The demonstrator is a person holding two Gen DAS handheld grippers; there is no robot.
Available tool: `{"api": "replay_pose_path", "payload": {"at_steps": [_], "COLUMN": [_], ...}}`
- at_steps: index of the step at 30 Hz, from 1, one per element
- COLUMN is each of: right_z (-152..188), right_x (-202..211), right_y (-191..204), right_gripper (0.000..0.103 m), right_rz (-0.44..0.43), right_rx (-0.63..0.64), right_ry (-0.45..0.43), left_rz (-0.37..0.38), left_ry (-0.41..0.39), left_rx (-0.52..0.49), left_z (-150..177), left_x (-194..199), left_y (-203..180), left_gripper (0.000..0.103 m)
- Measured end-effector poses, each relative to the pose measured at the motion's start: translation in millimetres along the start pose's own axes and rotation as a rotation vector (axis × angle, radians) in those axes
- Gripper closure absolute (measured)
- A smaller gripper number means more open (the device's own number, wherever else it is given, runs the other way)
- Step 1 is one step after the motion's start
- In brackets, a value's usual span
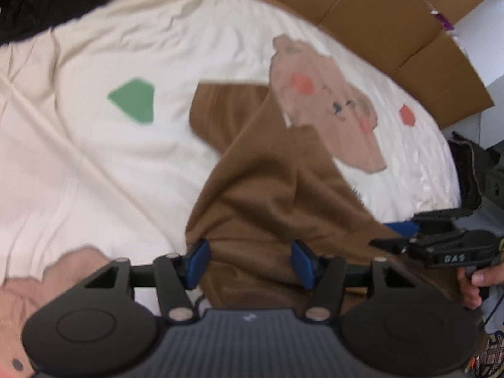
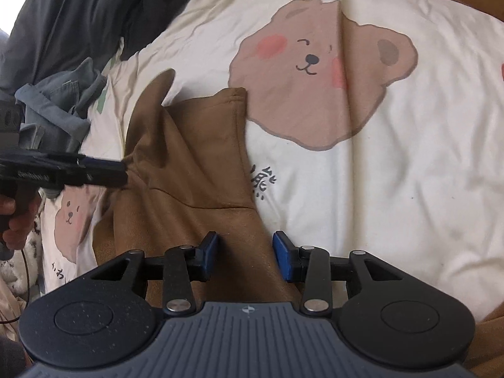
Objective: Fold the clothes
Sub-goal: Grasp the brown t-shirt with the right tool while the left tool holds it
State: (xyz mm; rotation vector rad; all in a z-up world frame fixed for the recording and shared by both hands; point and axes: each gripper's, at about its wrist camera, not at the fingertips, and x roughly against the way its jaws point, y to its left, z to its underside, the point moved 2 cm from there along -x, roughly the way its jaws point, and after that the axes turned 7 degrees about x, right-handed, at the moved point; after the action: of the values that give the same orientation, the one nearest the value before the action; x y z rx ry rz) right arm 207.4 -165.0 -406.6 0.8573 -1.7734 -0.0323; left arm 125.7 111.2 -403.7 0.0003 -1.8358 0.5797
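Note:
A brown garment lies crumpled on a cream bed sheet printed with bears, one part reaching up toward a bear's face. My left gripper hangs over its near end, open, the blue pads wide apart with brown cloth between them. In the right wrist view the same garment runs from the middle down under my right gripper, which is also open astride the cloth. The left gripper comes in from the left, its tip at a crease of the garment. The right gripper shows at the right edge.
Flattened cardboard lines the far side of the bed. Dark clothes and a grey-blue garment are piled at the upper left of the sheet. A person's hand holds each gripper handle.

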Motion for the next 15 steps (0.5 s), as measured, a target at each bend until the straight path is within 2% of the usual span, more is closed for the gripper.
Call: {"api": "replay_pose_path", "payload": {"at_steps": [3,4,5,6,7,10,15], "right_z": [5.4,6.5,7.6,8.4,9.1,8.2,10.2], "right_x": [-0.4,-0.7,-1.0,-1.3,-1.6,9.4,35.7], "right_y": [0.6,0.8,1.1,0.3,-0.9,-2.2,-2.9], "right_gripper": [0.059,0.064,0.078,0.096,0.098,0.099,0.1], "right_rz": [-0.011,-0.018,-0.025,-0.038,-0.053,-0.067,-0.063], "right_rx": [-0.028,-0.042,-0.056,-0.078,-0.104,-0.129,-0.158], "right_ry": [0.008,0.014,0.021,0.032,0.045,0.018,-0.057], "left_rz": [0.019,0.034,0.047,0.058,0.062,0.072,0.088], "left_ry": [0.053,0.062,0.068,0.072,0.062,0.032,-0.029], "left_rx": [0.019,0.026,0.031,0.035,0.033,0.023,-0.09], "left_z": [-0.7,-2.3,-5.2,-8.3,-12.8,-26.5,-50.0], "left_x": [-7.0,-8.1,-8.8,-9.3,-7.7,-2.6,13.7], "left_y": [3.9,4.6,4.6,4.5,2.8,-2.6,-33.2], "left_gripper": [0.042,0.045,0.06,0.089,0.099,0.1,0.101]}}
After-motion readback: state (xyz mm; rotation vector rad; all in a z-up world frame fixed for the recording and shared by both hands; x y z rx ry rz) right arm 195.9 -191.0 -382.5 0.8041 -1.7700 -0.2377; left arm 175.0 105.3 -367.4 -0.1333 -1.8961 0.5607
